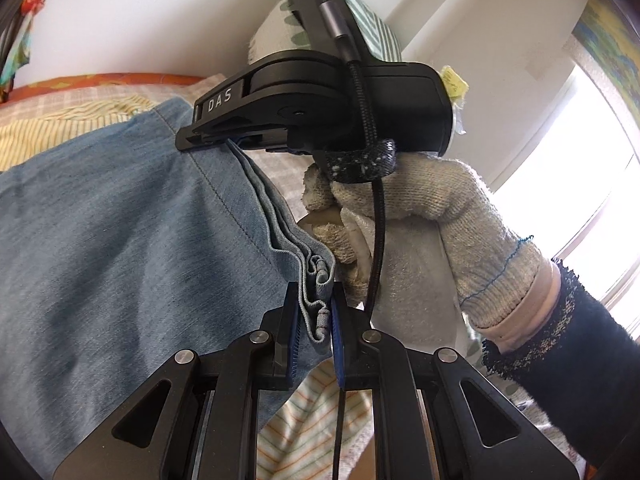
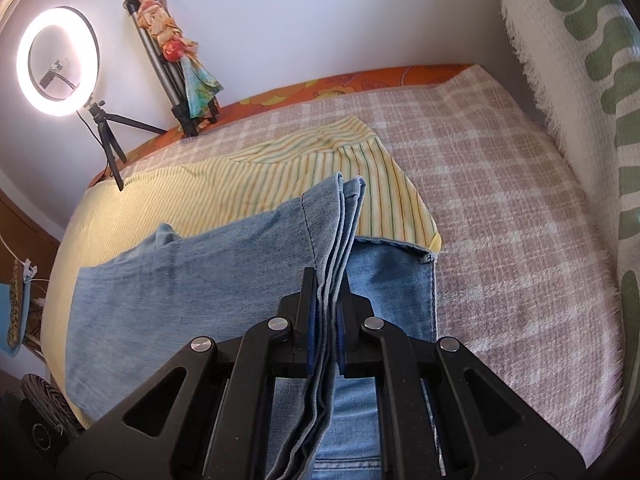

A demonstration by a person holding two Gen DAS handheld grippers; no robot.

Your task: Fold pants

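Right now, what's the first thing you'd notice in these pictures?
The blue jeans fill the middle, spread over a checked bed cover. Both grippers, left and right, are shut on the jeans' bunched edge. At top left, a bright ring light glows by the wall.

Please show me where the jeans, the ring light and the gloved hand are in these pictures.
jeans (image 2: pixel 192 280), right wrist view, flat denim panel.
ring light (image 2: pixel 24 60), right wrist view, glowing rim.
gloved hand (image 1: pixel 440 220), left wrist view, back of glove.

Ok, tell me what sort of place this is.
Probably a bedroom at home: jeans lie on a bed with a checked cover, a ring light stands by the wall, and a window lets daylight in.
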